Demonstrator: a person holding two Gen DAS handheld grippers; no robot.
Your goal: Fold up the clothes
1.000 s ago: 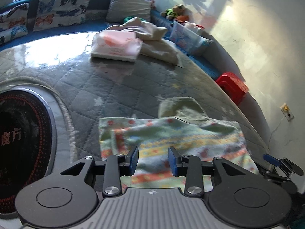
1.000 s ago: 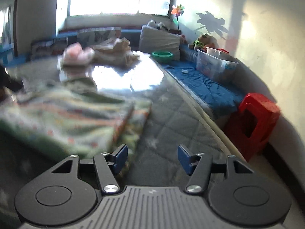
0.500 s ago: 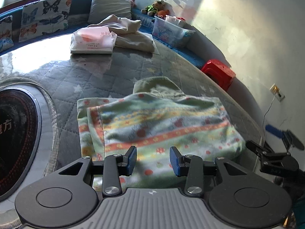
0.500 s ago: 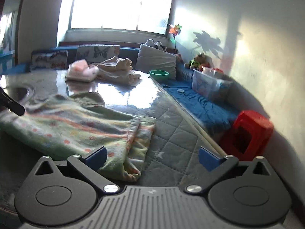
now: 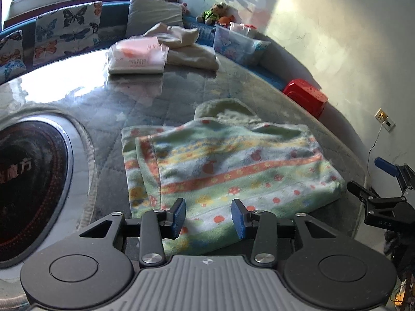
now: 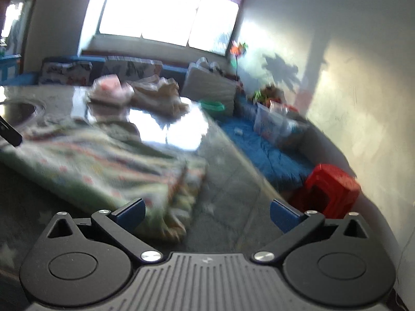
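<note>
1. We see the right wrist view smeared by motion blur: the patterned green garment (image 6: pixel 103 165) shows only vague stripes, and its motifs cannot be read.
2. In that view the pink item (image 6: pixel 110 90) and the cream cloth pile (image 6: pixel 158 98) are shapeless blobs.
3. The black round panel (image 5: pixel 28 181) is cut off by the left edge of the left wrist view; we cannot fully read its red characters.
4. The garment's near hem is hidden behind the left gripper (image 5: pixel 208 219).
5. The printing on the flat pink packet (image 5: pixel 137 55) is too small to read.
6. The right gripper (image 5: pixel 373 181) is cropped at the frame's right edge.
</note>
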